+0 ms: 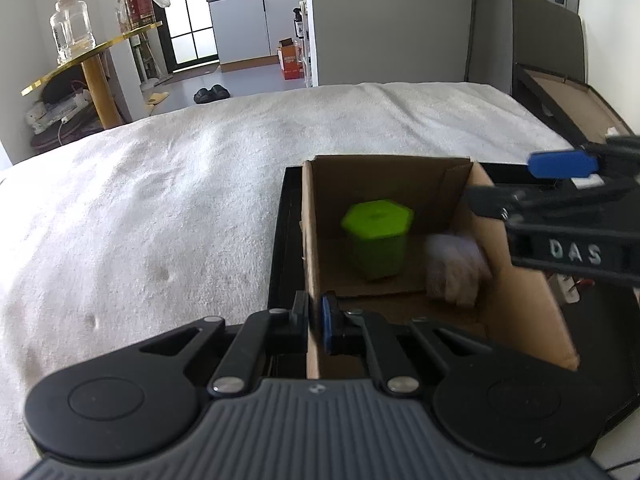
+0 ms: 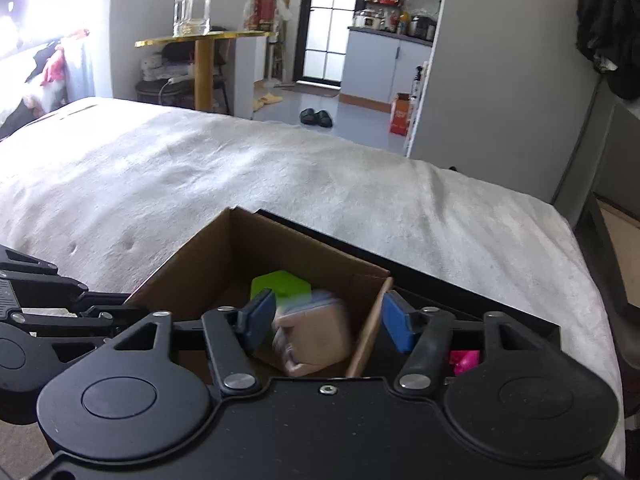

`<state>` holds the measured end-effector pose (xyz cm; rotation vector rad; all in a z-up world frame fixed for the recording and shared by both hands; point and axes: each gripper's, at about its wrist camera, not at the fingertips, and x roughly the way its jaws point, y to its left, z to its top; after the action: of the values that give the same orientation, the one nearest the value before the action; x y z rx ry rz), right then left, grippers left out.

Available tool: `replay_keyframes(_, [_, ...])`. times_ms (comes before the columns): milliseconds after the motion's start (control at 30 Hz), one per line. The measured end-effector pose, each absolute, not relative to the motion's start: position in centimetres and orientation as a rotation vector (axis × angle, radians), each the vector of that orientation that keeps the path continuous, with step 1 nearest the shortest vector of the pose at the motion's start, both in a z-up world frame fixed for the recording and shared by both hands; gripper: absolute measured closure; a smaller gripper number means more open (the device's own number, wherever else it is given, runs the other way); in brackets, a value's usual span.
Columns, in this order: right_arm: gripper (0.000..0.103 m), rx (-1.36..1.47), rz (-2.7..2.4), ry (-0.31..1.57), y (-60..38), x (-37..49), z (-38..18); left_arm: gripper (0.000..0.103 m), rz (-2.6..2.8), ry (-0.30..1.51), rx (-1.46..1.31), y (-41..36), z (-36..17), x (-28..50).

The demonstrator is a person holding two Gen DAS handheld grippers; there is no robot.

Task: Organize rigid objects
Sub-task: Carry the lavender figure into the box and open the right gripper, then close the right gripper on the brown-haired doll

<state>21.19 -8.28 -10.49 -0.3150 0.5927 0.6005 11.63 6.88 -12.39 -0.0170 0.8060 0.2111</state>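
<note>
An open cardboard box stands in a black tray on the bed. Inside it are a lime-green hexagonal lidded pot and a blurred pale, boxy object. My left gripper is shut on the box's left wall near its front corner. My right gripper hangs open over the box's right side, straddling the right wall. The pale object lies blurred between its blue pads, free of them, beside the green pot. The right gripper also shows in the left wrist view, above the box's right wall.
A white fluffy blanket covers the bed around the tray. A pink object lies in the tray, right of the box. A gold side table with a glass jar stands beyond the bed. A dark stand flanks the bed's right side.
</note>
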Motion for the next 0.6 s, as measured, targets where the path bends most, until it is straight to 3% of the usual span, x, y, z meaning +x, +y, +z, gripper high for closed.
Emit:
replay_keyframes(267, [0.035,-0.253,0.545,0.648,-11.1,20.9,-11.2,0.097,0.231,0.817,0.013,6.1,-12.4,11.9])
replay_keyframes(367, [0.026,-0.233,0.524,0.650,-12.4,20.7,-11.3,0.097,0.239,0.826,0.015,6.0,-12.3,12.0])
replay_keyframes(533, [0.025,-0.200,0.502,0.682,-14.2,20.7,-11.9,0.094,0.249,0.823,0.029,5.5,-11.9,11.9])
replay_keyframes(600, [0.019,-0.178,0.492,0.698,-14.9,20.8,-12.2,0.092,0.247,0.825,0.023,5.3,-11.7,12.0])
